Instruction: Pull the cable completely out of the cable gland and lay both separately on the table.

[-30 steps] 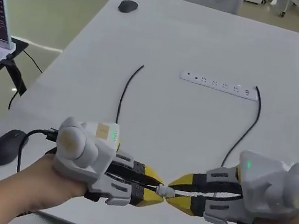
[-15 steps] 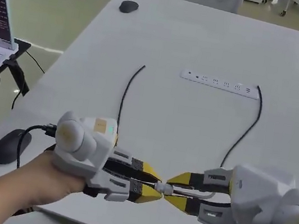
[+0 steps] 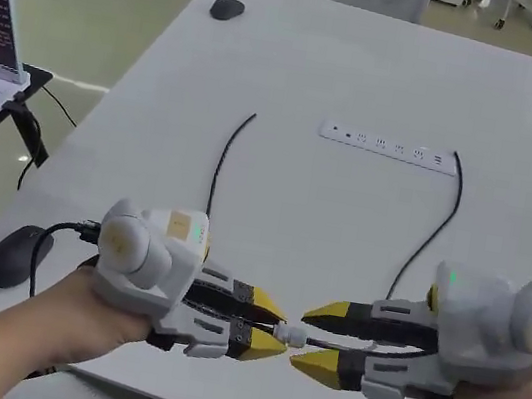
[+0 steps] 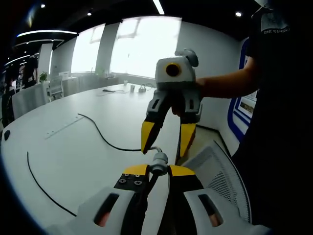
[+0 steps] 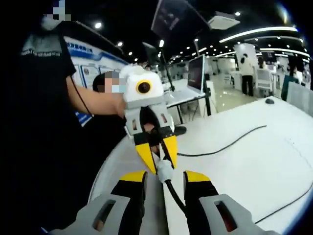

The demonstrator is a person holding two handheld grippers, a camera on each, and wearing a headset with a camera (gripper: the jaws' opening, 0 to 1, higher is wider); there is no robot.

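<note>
The right gripper (image 4: 163,152) has let go since half a second back: its fingers now stand wide, tips either side of the cable gland (image 5: 164,170), gripping nothing. The left gripper (image 3: 280,334) has that white gland pinched tight at its fingertips, up over the near edge of the surface (image 3: 345,212). The black cable (image 5: 173,193) runs out of the gland and back between the right fingers. Farther out lie a loose black cable (image 3: 220,167), then a power strip (image 3: 387,148), then a computer mouse (image 3: 226,9) at the far edge.

Pale grey left tool (image 3: 285,332) and right tool (image 3: 300,337), yellow-tipped jaws, seemingly black shirt (image 4: 276,98)
</note>
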